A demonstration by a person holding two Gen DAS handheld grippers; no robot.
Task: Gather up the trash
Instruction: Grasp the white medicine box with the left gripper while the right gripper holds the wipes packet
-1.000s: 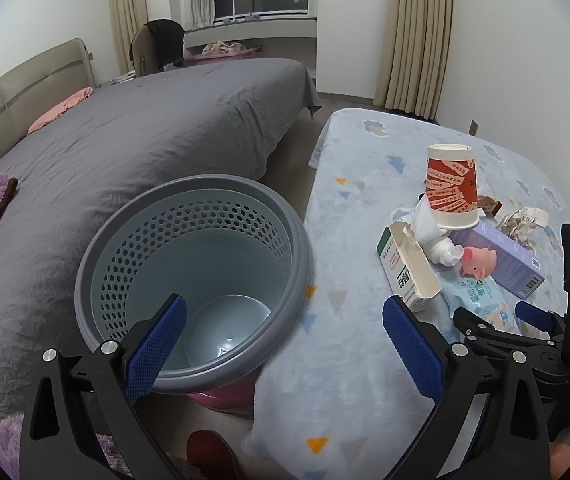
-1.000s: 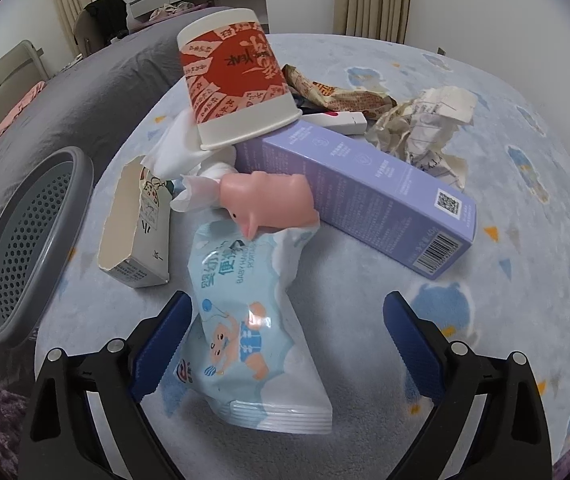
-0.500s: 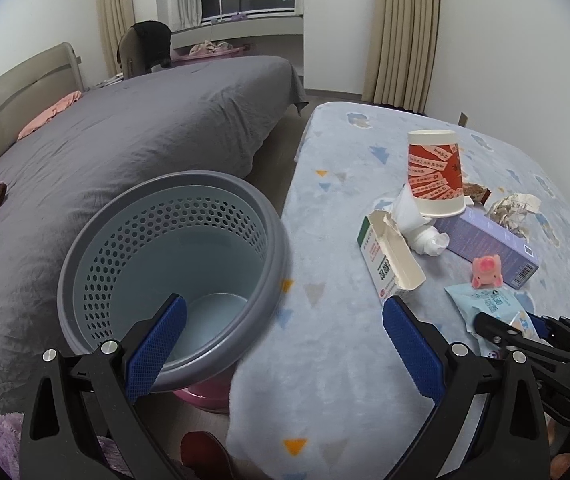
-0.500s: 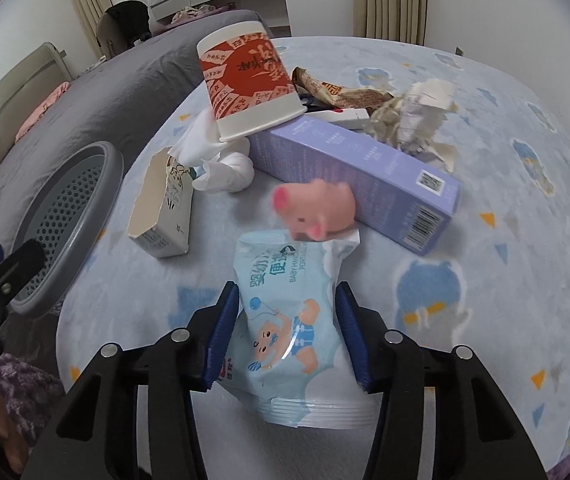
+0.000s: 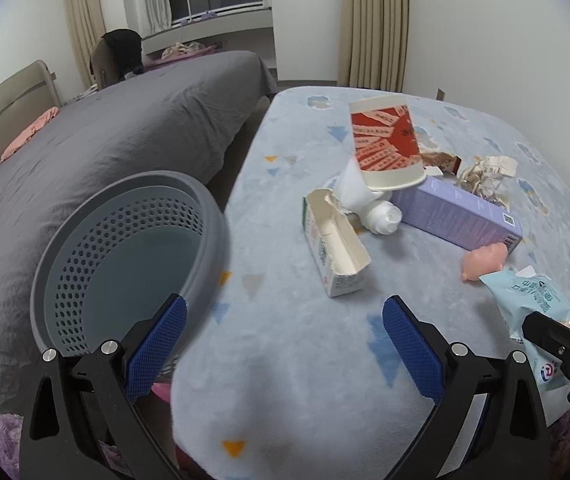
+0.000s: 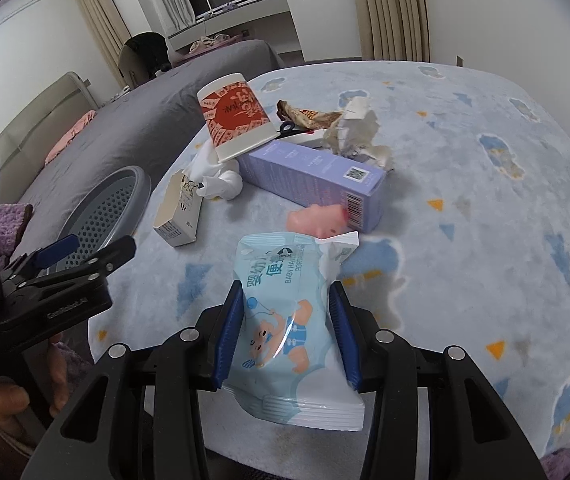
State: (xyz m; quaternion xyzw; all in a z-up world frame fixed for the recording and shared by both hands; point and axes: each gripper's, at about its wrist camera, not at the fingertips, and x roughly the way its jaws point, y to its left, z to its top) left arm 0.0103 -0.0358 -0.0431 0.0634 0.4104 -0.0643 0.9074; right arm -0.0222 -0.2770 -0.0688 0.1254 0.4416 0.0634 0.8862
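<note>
My right gripper (image 6: 287, 336) is shut on a light-blue baby wipes packet (image 6: 285, 272), held just above the table; the packet also shows in the left wrist view (image 5: 525, 300). My left gripper (image 5: 285, 344) stands open with nothing between its fingers, over the table's near edge beside the grey perforated basket (image 5: 205, 200). Loose trash lies beyond: a red-and-white paper cup (image 6: 237, 120) tipped on a purple box (image 6: 313, 176), a torn white carton (image 6: 179, 212), a tissue wad (image 5: 373, 208), crumpled paper (image 6: 357, 132) and a brown wrapper (image 6: 305, 116).
A pink pig toy (image 6: 317, 220) lies against the purple box. The table wears a blue patterned cloth (image 5: 305, 380). A grey bed (image 5: 125, 128) lies left of the basket. A hand (image 6: 1, 408) holds the left gripper at the lower left.
My right gripper closed on the wipes packet and drew it back and up; the pig toy slid off it. My left gripper shifted right, from over the basket to the table edge.
</note>
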